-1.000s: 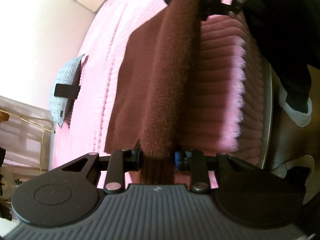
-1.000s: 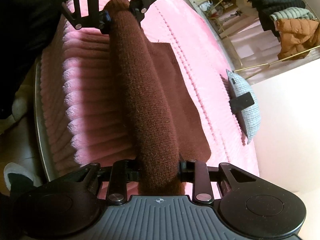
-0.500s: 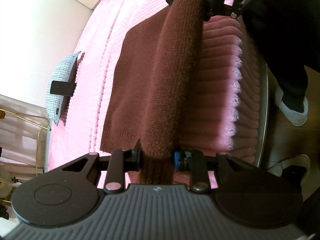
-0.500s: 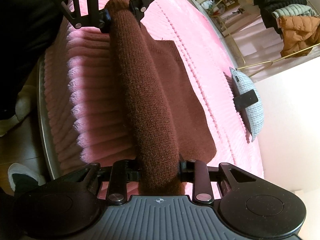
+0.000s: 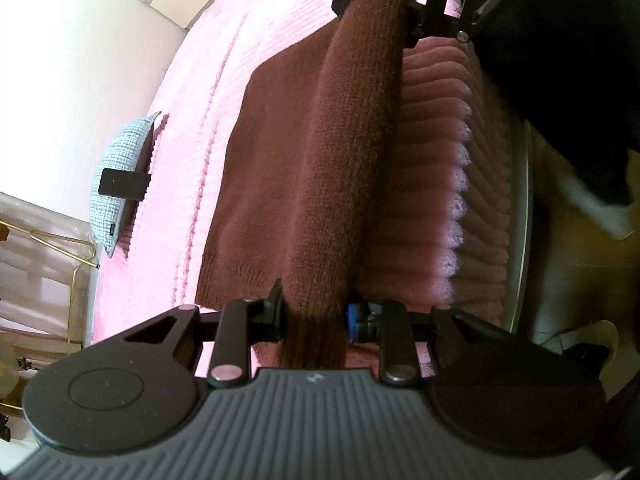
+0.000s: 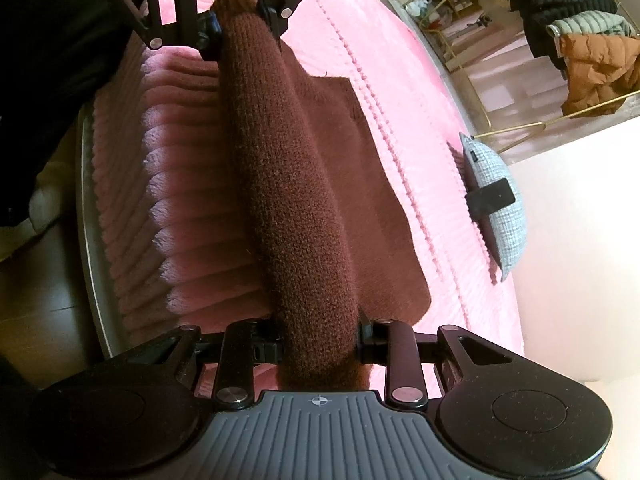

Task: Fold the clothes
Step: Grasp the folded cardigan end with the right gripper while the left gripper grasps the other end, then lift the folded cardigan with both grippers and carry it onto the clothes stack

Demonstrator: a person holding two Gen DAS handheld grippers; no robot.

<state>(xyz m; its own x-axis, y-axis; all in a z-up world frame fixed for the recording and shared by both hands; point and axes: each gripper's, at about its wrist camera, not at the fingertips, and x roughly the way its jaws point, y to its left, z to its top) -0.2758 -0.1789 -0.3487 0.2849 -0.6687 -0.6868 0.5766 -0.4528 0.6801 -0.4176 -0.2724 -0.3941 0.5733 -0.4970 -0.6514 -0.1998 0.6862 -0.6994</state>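
Note:
A dark brown knitted sweater (image 5: 344, 152) stretches taut between my two grippers, its lower part lying flat on a pink bed (image 5: 200, 128). My left gripper (image 5: 314, 314) is shut on one end of the raised fold. At the far end of that view the right gripper (image 5: 384, 4) clamps the other end. In the right wrist view the brown sweater (image 6: 296, 208) runs from my right gripper (image 6: 320, 338), shut on it, up to the left gripper (image 6: 236, 16). The flat part (image 6: 360, 184) spreads toward the bed's middle.
A grey checked pillow (image 5: 120, 176) with a black strap lies further in on the bed; the pillow (image 6: 500, 204) shows at right too. The ribbed pink bed edge (image 6: 168, 208) drops to a dark floor (image 6: 40, 300). A person's dark-clothed legs (image 5: 560, 80) stand beside it. Jackets (image 6: 592, 60) hang on a gold rack.
Both grippers have carried the held fold further over the bed, so more of the sweater's flat part now shows spread on the pink cover. Both grips are unchanged.

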